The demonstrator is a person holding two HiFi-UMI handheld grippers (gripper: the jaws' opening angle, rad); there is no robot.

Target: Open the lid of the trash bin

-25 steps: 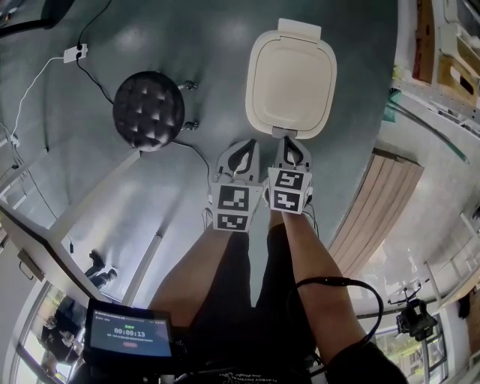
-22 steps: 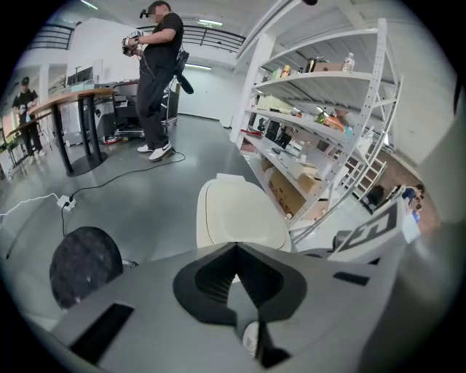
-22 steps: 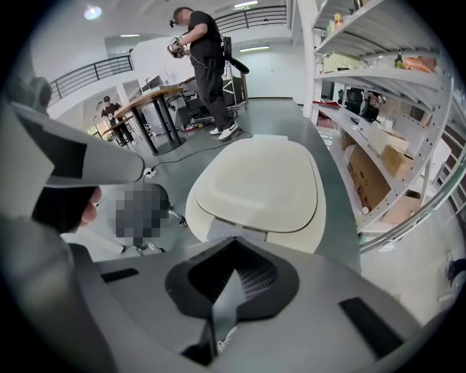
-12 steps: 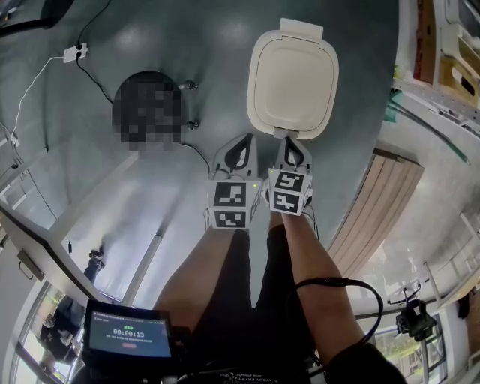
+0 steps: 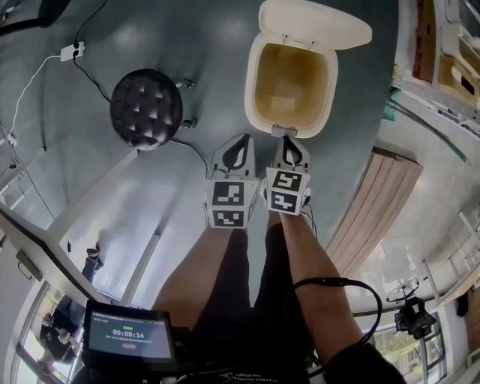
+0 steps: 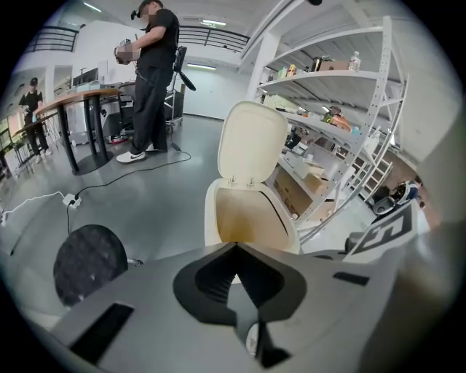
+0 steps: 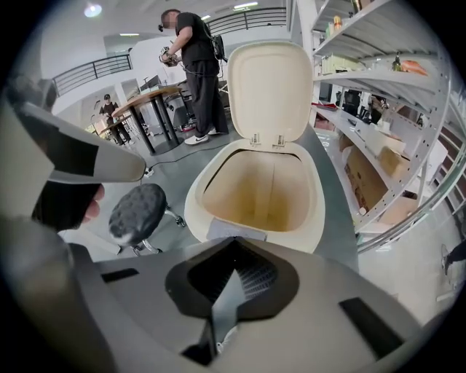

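Note:
The cream trash bin (image 5: 256, 82) stands on the grey floor with its lid (image 5: 315, 22) swung up at the far side, so the empty inside shows. My right gripper (image 5: 289, 139) is shut, and its tip rests at the grey latch tab (image 5: 284, 131) on the bin's near rim. That tab (image 7: 227, 229) lies just past the closed jaws in the right gripper view, under the raised lid (image 7: 270, 86). My left gripper (image 5: 244, 142) is shut on nothing. It sits beside the right one, short of the bin (image 6: 247, 218).
A black round stool (image 5: 147, 109) stands left of the bin, with a cable and a white adapter (image 5: 73, 52) beyond it. Metal shelving (image 5: 442, 60) and a wooden board (image 5: 379, 202) line the right side. A table (image 5: 75, 217) is at the left. A person (image 6: 149, 80) stands far off.
The bin's lid has sprung from flat closed to upright open. Both grippers have stayed almost where they were at the bin's near rim.

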